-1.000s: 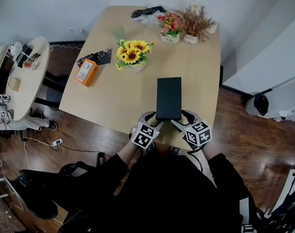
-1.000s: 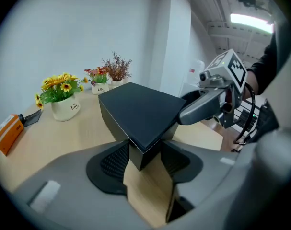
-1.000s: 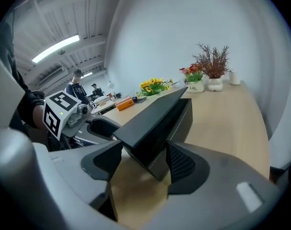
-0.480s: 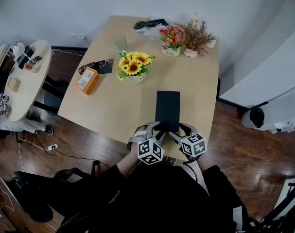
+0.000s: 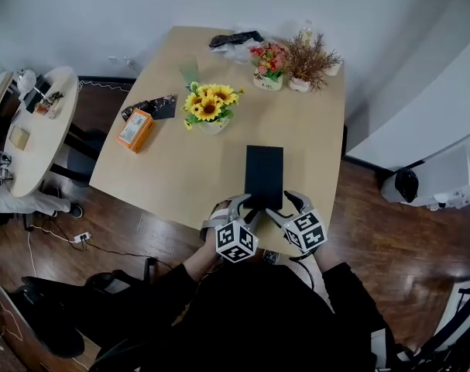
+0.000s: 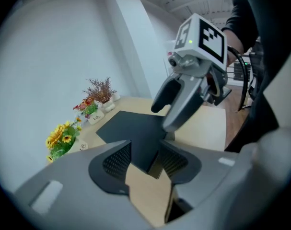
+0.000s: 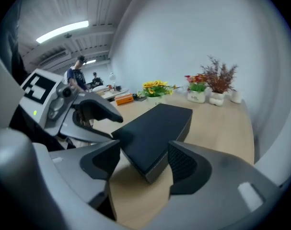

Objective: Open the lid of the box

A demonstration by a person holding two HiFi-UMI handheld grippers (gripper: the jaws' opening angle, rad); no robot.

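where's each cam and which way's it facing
Head view: on the head, looking steeply down at table, black box, left gripper, right gripper; dark sleeves show.
Left gripper view: on that gripper, facing the box's near corner; own open jaws, right gripper show.
Right gripper view: mirrored; own open jaws, left gripper show.
Both share box, sunflowers.

even overhead light, fisheye edges

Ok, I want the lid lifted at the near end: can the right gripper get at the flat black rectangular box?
Probably yes: the right gripper has its jaws apart around a near corner of the black box, with nothing between. The left gripper sits at the other near corner.
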